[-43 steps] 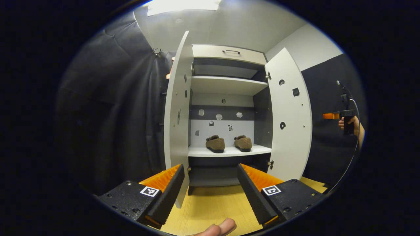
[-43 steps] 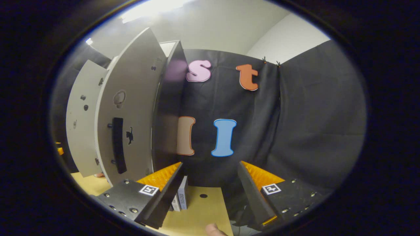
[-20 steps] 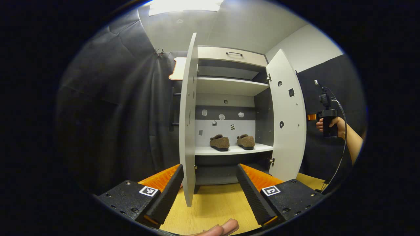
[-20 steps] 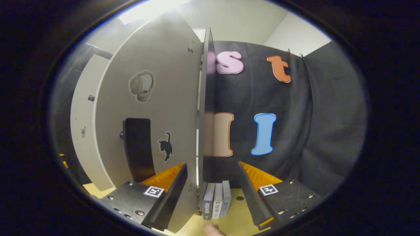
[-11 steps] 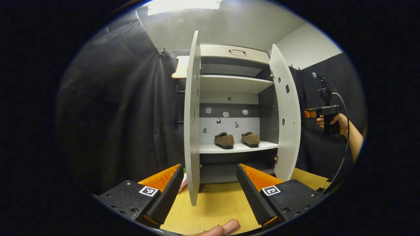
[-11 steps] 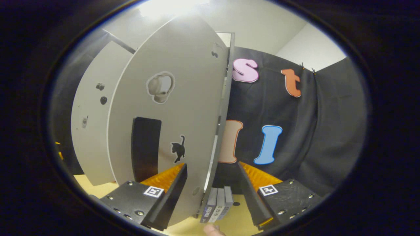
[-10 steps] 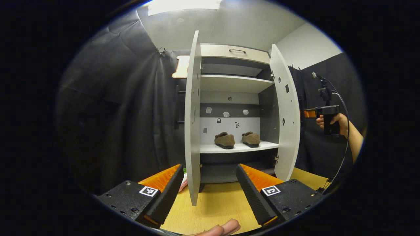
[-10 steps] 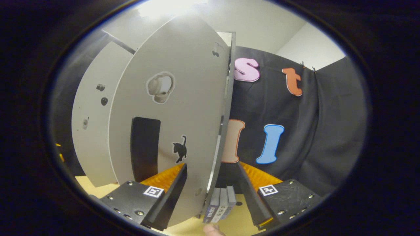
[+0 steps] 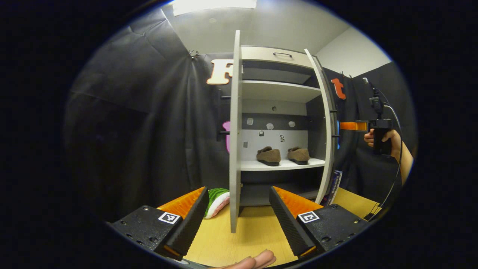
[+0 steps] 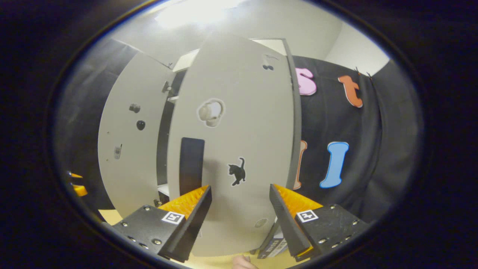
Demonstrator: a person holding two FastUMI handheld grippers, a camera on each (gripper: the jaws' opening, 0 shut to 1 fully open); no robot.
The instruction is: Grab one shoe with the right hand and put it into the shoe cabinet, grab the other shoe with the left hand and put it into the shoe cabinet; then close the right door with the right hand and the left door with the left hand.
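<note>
Two brown fuzzy shoes (image 9: 268, 156) (image 9: 298, 154) sit side by side on the white lower shelf of the shoe cabinet (image 9: 276, 56). The left door (image 9: 234, 130) stands out edge-on toward my left gripper (image 9: 239, 209), which is open and empty well in front of it. The right door (image 9: 325, 127) is partly swung in. In the right gripper view its outer face (image 10: 239, 123) with a black handle (image 10: 191, 164) and cat sticker (image 10: 237, 171) looms close. My right gripper (image 10: 241, 209) is open, fingertips right at that face. Held by a hand, the right gripper (image 9: 354, 126) is beside that door.
A green, white and pink item (image 9: 216, 196) lies on the wooden floor (image 9: 254, 231) left of the left door. Several books (image 10: 276, 244) stand by the cabinet's right side. Black cloth walls close in on both sides. The left door's inner face (image 10: 127, 149) stands beyond the right door.
The right door has swung inward toward shut with my right gripper following close behind it. My left gripper has shifted left, so the left door now appears edge-on.
</note>
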